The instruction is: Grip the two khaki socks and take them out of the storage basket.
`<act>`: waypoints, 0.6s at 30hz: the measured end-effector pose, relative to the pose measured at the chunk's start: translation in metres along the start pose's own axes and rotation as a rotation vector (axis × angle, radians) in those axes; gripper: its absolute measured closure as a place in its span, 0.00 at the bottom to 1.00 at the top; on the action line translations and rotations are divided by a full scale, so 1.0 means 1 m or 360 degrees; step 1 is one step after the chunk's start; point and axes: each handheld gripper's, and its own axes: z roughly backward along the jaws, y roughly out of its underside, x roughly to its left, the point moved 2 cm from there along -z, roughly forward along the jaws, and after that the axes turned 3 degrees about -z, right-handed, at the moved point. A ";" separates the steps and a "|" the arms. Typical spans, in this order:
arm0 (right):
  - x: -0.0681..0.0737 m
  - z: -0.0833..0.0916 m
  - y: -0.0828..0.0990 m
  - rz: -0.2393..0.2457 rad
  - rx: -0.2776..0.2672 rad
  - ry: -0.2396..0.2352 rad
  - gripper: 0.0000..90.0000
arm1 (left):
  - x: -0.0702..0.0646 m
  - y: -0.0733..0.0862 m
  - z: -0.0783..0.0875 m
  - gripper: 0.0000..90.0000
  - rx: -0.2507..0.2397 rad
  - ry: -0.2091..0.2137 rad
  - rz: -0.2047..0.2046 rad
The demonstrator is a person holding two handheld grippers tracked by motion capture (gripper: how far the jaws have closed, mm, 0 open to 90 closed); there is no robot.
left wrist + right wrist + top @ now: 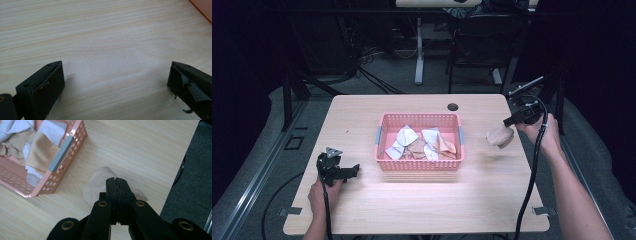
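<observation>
At the right edge of a pale wooden table (412, 205), we see the right gripper (508, 121) clamped on a beige sock (500, 136), which it holds clear above the tabletop, well to the right of a pink perforated basket (419, 165). From the right gripper view we look down its black jaws, pressed together on the sock (96, 186), with the fabric bunched on both sides of them and the basket's corner (57, 181) off to the upper left. A grey strip (60, 155) sits on that end of the basket's rim.

We count several white and beige socks (422, 144) heaped inside the basket, which stands at the middle of the table. A small dark round hole (453, 106) marks the tabletop behind it.

Near the front left corner, we find the left gripper (354, 169) low over the wood, pointing right toward the basket but apart from it, a grey three-cornered plate on top. Its own view shows us the left gripper (115, 75) with jaws spread wide and bare wood grain between them. A sliver of the basket's edge (202, 11) crosses that view's upper right corner.
</observation>
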 end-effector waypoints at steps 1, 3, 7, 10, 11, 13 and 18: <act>-0.001 -0.004 0.002 0.0002 0.0013 -0.0004 1.00 | 0.000 0.000 0.000 0.01 -0.0001 0.0000 -0.0002; -0.002 -0.013 0.005 -0.0013 0.0034 -0.0011 1.00 | 0.000 0.000 0.000 0.01 -0.0001 0.0000 -0.0002; -0.003 -0.031 0.012 -0.0020 0.0090 -0.0016 1.00 | 0.000 0.000 0.000 0.01 -0.0001 0.0000 -0.0002; -0.005 -0.042 0.016 -0.0035 0.0130 -0.0017 1.00 | 0.000 0.000 0.000 0.01 0.0001 0.0000 0.0000; -0.007 -0.047 0.017 -0.0042 0.0139 -0.0013 1.00 | 0.000 0.000 0.000 0.01 0.0001 0.0000 0.0000; -0.008 -0.054 0.020 -0.0057 0.0160 -0.0008 1.00 | 0.000 0.000 0.000 0.01 0.0000 0.0000 0.0000; -0.013 -0.072 0.029 -0.0074 0.0237 0.0009 0.98 | 0.000 0.000 0.000 0.01 0.0001 0.0000 -0.0001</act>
